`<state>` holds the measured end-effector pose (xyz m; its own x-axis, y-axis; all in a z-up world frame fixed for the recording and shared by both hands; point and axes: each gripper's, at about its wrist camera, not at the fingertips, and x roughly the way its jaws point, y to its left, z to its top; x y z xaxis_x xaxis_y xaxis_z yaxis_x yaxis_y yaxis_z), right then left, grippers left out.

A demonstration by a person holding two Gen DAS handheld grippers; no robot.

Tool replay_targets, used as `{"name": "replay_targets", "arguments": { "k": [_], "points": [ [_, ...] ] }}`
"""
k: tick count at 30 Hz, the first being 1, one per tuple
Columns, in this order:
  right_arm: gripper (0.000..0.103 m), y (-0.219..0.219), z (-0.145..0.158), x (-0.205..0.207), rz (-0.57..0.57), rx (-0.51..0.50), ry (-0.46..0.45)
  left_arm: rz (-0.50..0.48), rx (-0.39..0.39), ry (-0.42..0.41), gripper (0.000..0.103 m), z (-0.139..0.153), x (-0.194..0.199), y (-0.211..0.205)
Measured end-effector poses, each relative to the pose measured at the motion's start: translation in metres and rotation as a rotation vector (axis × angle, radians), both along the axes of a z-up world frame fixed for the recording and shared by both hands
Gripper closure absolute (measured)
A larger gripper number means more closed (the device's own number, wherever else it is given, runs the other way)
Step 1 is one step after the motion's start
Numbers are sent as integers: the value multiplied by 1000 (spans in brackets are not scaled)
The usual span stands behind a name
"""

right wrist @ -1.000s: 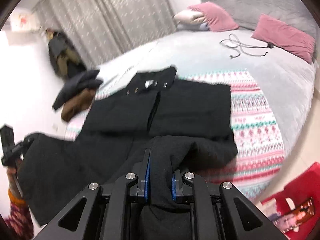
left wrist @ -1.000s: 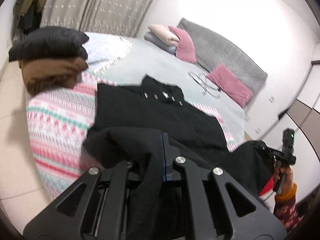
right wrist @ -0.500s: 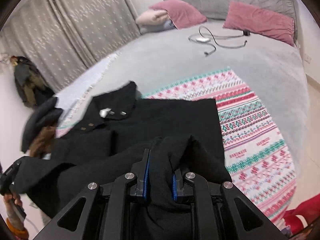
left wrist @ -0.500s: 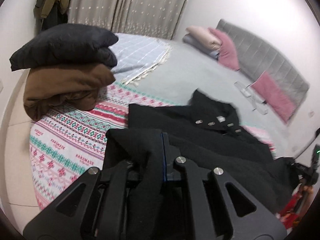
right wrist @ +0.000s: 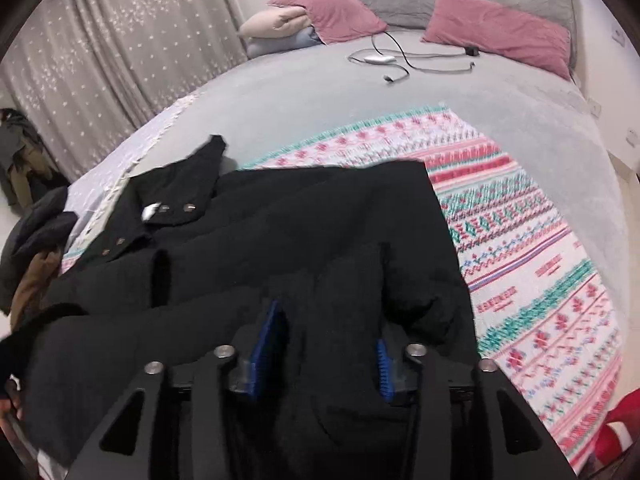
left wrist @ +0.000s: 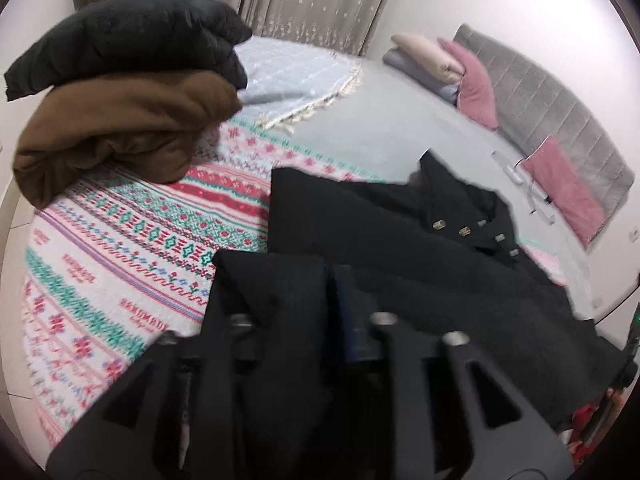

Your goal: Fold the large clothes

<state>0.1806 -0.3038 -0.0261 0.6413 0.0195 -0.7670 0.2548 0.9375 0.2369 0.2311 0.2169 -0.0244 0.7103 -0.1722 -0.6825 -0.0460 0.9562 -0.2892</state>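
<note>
The black coat (right wrist: pixel 304 220) lies on the patterned blanket (right wrist: pixel 540 248), hem folded up: thick, heavy, limp, best gripped at hem corners. Both grippers, right (right wrist: pixel 324 344) and left (left wrist: pixel 308 312), have just been opening, cloth loose between them.

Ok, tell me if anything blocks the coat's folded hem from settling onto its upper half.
Nothing visible does. The black coat lies on the patterned blanket; the right gripper has just been opening, hem cloth loose between its pads. The folded clothes stack sits clear, beside it.
</note>
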Motion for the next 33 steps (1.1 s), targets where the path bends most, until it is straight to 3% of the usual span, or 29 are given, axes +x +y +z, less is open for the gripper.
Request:
{"name": "replay_targets", "arguments": {
  "k": [1, 3, 6, 9, 11, 13, 15, 17, 21, 23, 25, 27, 30, 33],
  "points": [
    [49, 3, 13, -6, 16, -22, -23, -10, -12, -25, 48, 9, -7, -2],
    [46, 11, 38, -16, 39, -72, -56, -26, -1, -86, 44, 25, -25, -6],
    [43, 27, 81, -38, 121, -81, -148, -90, 99, -157, 41, 49, -54, -25],
    [40, 60, 106, -52, 342, 7, -194, -208, 230, -136, 35, 56, -75, -48],
    [40, 93, 107, -56, 523, 60, -166, -328, 314, -76, 35, 55, -85, -63],
    [40, 127, 102, -57, 668, 104, -125, -386, 359, -62, 35, 57, -95, -71],
    [40, 164, 94, -59, 796, 130, -81, -437, 323, -78, 33, 61, -104, -71],
    [40, 205, 84, -65, 942, 153, -32, -492, 203, -79, 29, 63, -107, -63],
    [40, 263, 56, -70, 1119, 148, 80, -497, 82, -81, 28, 60, -101, -50],
    [40, 273, 35, -62, 1083, 92, 156, -476, 56, -74, 29, 58, -101, -44],
    [40, 264, 20, -43, 950, -4, 210, -467, 36, -81, 29, 60, -103, -41],
    [42, 246, 21, -26, 789, -134, 192, -470, 23, -103, 29, 66, -104, -36],
    [43, 220, 43, -13, 624, -249, 0, -490, -40, -160, 29, 80, -112, -33],
    [43, 198, 61, -5, 376, -384, -269, -545, -58, -194, 28, 88, -121, -42]
  ]
}}
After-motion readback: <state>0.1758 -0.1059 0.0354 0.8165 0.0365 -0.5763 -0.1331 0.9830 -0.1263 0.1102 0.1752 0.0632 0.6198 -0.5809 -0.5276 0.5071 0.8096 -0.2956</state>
